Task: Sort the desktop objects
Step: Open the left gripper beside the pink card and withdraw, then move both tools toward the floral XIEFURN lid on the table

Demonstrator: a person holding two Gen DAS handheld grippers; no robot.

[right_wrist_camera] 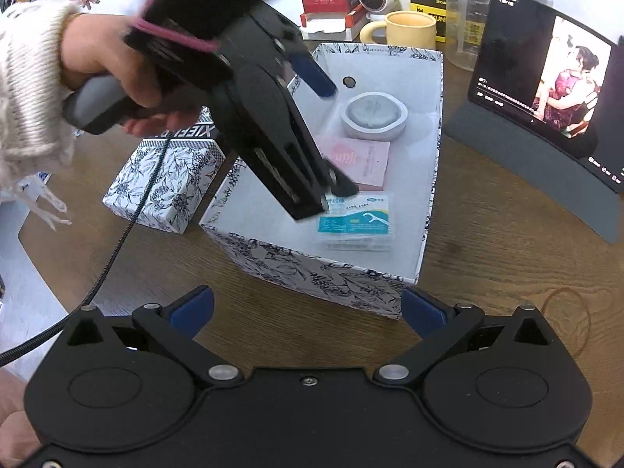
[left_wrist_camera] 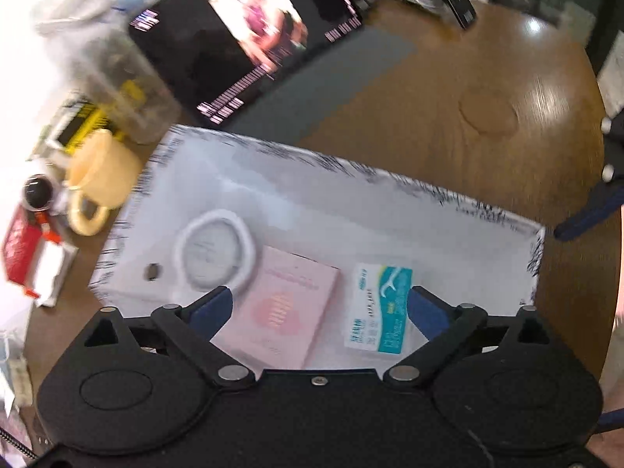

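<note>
An open box with a floral print outside and a white inside is sitting on a wooden table. Three things are lying on its floor: a round white case toward the far end, a pink booklet in the middle, and a floss pack nearest the right camera, its edge touching or just overlapping the booklet.

The left gripper, held by a hand in a knitted sleeve, is reaching down into the box at a slant. Its blue fingers are standing spread wide, with nothing between them; in its own view the booklet and floss pack are lying below the gap. From the right view one finger is hanging over the far part of the box and the other is just above the floss pack; contact cannot be judged.

The right gripper is hovering outside the box, just in front of its near corner, fingers spread and empty.

The box's lid, same floral print, is lying on the table just beside the box. Behind the box a yellow mug, a red carton and a clear jar are standing. A tablet is leaning on its stand to the right, screen lit.
</note>
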